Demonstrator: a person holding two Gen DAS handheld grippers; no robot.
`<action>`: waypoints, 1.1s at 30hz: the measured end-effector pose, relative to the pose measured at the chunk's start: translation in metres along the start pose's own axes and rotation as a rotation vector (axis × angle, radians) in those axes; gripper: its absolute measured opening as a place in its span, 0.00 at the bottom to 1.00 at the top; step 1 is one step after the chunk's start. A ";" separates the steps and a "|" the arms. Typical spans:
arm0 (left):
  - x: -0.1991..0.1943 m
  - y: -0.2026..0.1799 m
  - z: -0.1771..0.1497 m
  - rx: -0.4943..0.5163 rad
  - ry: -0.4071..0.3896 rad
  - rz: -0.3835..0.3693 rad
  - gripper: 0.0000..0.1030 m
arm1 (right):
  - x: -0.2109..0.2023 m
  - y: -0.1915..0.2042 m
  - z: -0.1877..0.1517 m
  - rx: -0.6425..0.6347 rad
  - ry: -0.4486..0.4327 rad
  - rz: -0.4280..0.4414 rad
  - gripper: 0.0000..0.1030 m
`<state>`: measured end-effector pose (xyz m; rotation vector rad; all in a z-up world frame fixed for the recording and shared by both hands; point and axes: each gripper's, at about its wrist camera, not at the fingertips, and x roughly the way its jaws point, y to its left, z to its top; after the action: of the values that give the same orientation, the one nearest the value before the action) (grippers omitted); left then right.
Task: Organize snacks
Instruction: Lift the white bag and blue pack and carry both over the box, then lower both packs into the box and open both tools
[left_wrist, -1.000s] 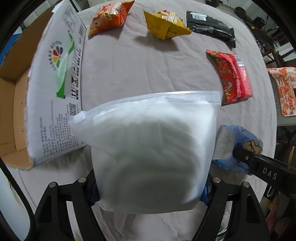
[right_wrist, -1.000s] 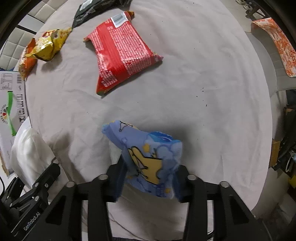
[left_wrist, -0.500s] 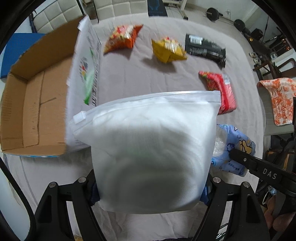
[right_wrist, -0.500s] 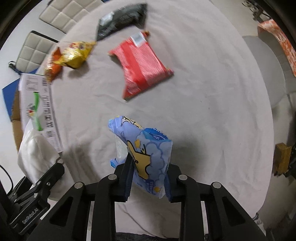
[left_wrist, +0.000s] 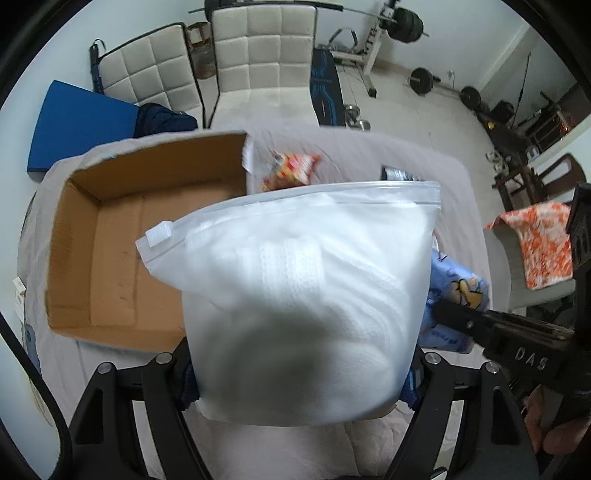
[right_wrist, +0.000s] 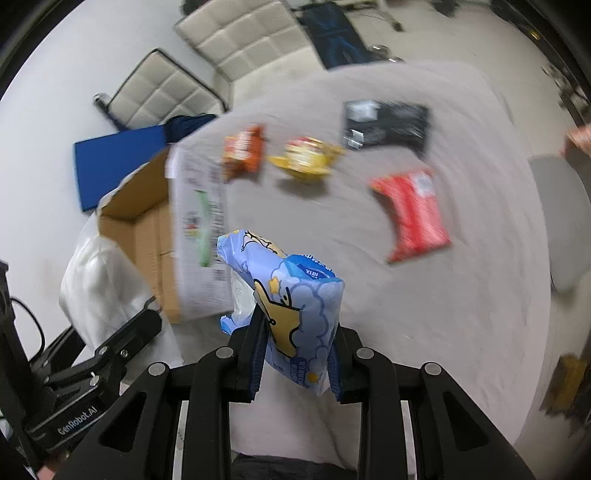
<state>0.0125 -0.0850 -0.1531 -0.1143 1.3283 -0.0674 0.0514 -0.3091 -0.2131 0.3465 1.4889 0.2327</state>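
My left gripper (left_wrist: 299, 384) is shut on a frosted white zip bag (left_wrist: 303, 295), lifted clear of the table and hanging right of the open cardboard box (left_wrist: 122, 258). My right gripper (right_wrist: 295, 358) is shut on a blue cartoon snack pack (right_wrist: 295, 295), also raised, just right of the box (right_wrist: 147, 236). That pack (left_wrist: 458, 291) peeks out behind the zip bag in the left wrist view. On the grey cloth lie an orange pack (right_wrist: 243, 151), a yellow pack (right_wrist: 306, 158), a black pack (right_wrist: 388, 125) and a red pack (right_wrist: 413, 210).
The table (right_wrist: 461, 314) is covered in a grey cloth. White padded chairs (left_wrist: 258, 59) stand behind it, with a blue mat (left_wrist: 81, 122) at left. An orange patterned cloth (left_wrist: 535, 240) lies on a chair at right. Gym weights (left_wrist: 421, 79) sit on the floor.
Both grippers have risen well above the table with their packs, and the views have tilted up to show the room. The box's inside has come into view.
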 end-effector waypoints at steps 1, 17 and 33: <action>-0.002 0.009 0.007 -0.007 -0.006 0.001 0.76 | 0.004 0.017 0.006 -0.020 -0.003 0.002 0.29; 0.069 0.217 0.093 -0.122 0.081 0.027 0.76 | 0.115 0.221 0.096 -0.210 0.058 -0.054 0.29; 0.179 0.244 0.111 -0.087 0.258 -0.106 0.76 | 0.237 0.248 0.118 -0.264 0.171 -0.198 0.33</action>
<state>0.1596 0.1414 -0.3295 -0.2573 1.5825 -0.1172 0.2008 -0.0031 -0.3378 -0.0341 1.6258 0.3022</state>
